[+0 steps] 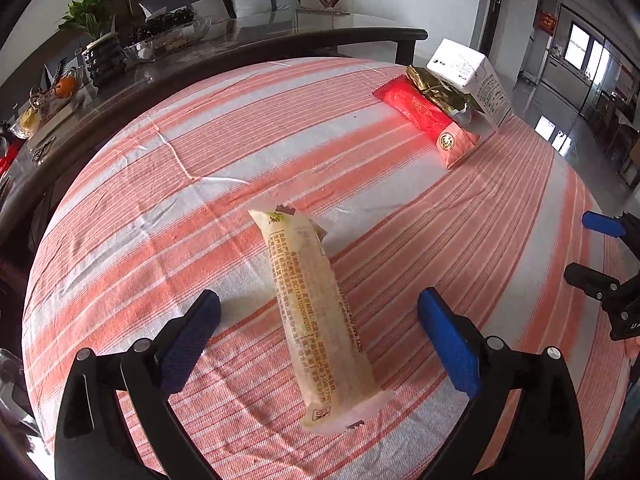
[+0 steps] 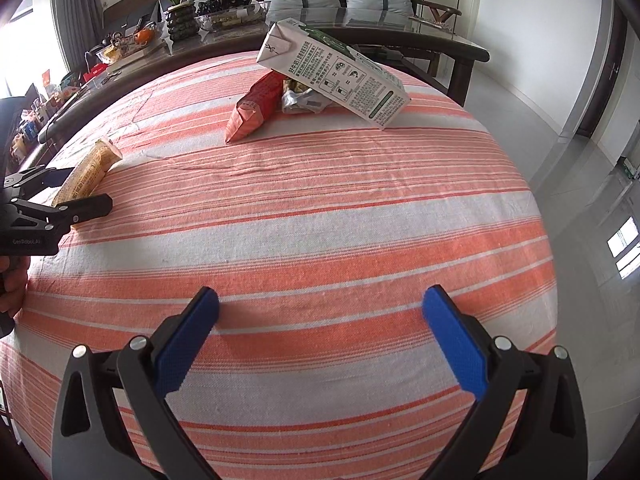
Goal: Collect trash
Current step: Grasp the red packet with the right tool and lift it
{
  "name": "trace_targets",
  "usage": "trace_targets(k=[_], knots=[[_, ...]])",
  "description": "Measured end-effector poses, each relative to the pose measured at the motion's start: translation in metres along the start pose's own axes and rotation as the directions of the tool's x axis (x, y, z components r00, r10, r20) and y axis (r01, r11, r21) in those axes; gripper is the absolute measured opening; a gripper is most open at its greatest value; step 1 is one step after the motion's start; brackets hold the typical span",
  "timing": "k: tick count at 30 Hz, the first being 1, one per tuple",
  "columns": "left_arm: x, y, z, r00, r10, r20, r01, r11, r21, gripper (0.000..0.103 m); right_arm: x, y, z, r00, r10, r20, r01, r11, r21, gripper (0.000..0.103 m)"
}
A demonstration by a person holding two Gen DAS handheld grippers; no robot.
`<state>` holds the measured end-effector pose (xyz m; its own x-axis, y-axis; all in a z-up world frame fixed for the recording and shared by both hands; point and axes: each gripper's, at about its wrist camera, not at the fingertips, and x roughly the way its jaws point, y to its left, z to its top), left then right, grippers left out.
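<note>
Both grippers are spread wide with nothing pinched: left gripper (image 1: 320, 320) straddles the tan wrapper (image 1: 316, 320), pads clear of it; right gripper (image 2: 320, 332) hangs over bare striped cloth (image 2: 320, 184). Pick-up step is judged pending; jaws must be closed on the wrapper. Red packet (image 1: 428, 118), gold wrapper (image 1: 436, 90) and milk carton (image 1: 472, 76) are piled well ahead.

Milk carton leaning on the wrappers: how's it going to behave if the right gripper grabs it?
The milk carton is propped on the red wrapper and foil wrapper, so a nudge will probably tip or slide it. Likely empty trash: light, with walls that may dent. Its flat faces shouldn't roll.
</note>
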<state>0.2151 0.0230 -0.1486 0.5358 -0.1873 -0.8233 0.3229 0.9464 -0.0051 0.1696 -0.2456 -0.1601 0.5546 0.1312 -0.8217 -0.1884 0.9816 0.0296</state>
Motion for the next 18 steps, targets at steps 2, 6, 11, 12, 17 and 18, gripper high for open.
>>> trace_targets(k=[2,6,11,12,17,18], knots=[[0.0,0.0,0.0,1.0,0.004,-0.001,-0.004,1.0,0.001,0.098,0.004,-0.001,0.008,1.0,-0.003,-0.012,0.003,1.0,0.022,0.099],[0.0,-0.001,0.0,1.0,0.005,0.0,-0.005,1.0,0.001,0.098,0.019,0.007,0.04,0.993,0.12,0.021,-0.121,0.988,0.095,0.099],[0.001,-0.001,0.0,1.0,0.003,0.0,-0.003,1.0,-0.001,0.099,0.054,0.028,0.09,0.989,0.138,0.054,-0.144,0.98,0.135,0.084],[0.001,0.0,0.0,1.0,0.002,0.0,-0.002,1.0,-0.002,0.099,0.058,0.031,0.098,0.99,0.129,0.06,-0.137,0.981,0.14,0.074],[0.0,0.0,0.0,1.0,-0.002,0.0,0.002,1.0,-0.005,0.098,0.067,0.039,0.11,0.989,0.135,0.061,-0.142,0.982,0.127,0.028],[0.0,0.0,0.0,1.0,-0.002,0.0,0.002,1.0,-0.006,0.098,0.064,0.042,0.106,0.987,0.152,0.058,-0.157,0.982,0.101,0.028]])
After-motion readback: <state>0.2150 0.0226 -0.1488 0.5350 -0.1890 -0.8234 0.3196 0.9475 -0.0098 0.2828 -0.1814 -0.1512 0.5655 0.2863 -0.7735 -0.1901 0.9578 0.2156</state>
